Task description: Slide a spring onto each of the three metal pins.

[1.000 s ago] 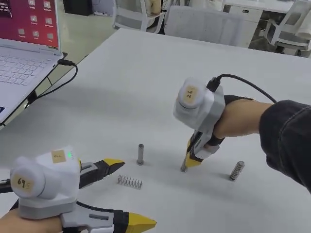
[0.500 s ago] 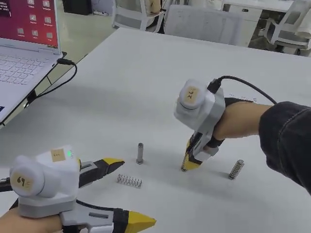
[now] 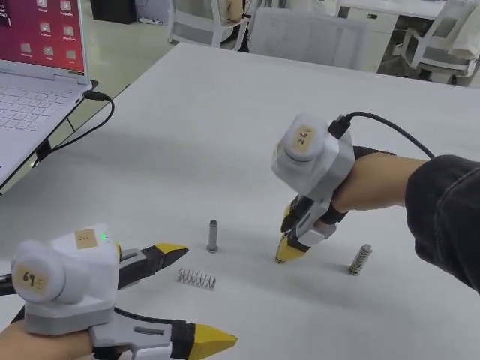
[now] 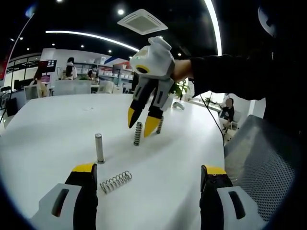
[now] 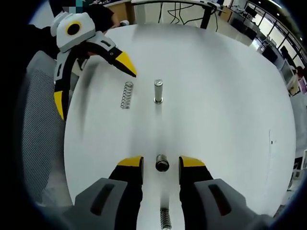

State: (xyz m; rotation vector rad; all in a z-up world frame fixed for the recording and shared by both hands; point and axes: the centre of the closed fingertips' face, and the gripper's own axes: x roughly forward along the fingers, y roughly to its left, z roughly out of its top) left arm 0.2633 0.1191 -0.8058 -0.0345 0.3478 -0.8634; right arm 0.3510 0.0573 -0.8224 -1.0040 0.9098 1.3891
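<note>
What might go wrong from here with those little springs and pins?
1. The right gripper straddles a spring-covered pin; pulling away askew might topple it.
2. The loose spring lies flat on the table and may roll or flick off when the left gripper pinches it.
3. The bare pin stands close by, easily knocked.

Both tools have pale grey boxy bodies, black jaws and yellow tips. The left tool [image 3: 208, 295] bears a tan label [image 3: 28, 279] marked 69 and a green light [image 3: 101, 238]. The right tool [image 3: 286, 238] bears a tan sticker [image 3: 303, 140], and a black cable [image 3: 382, 120] leaves at its two o'clock. A dark denim sleeve [image 3: 446, 210] covers the arm at three o'clock.
</note>
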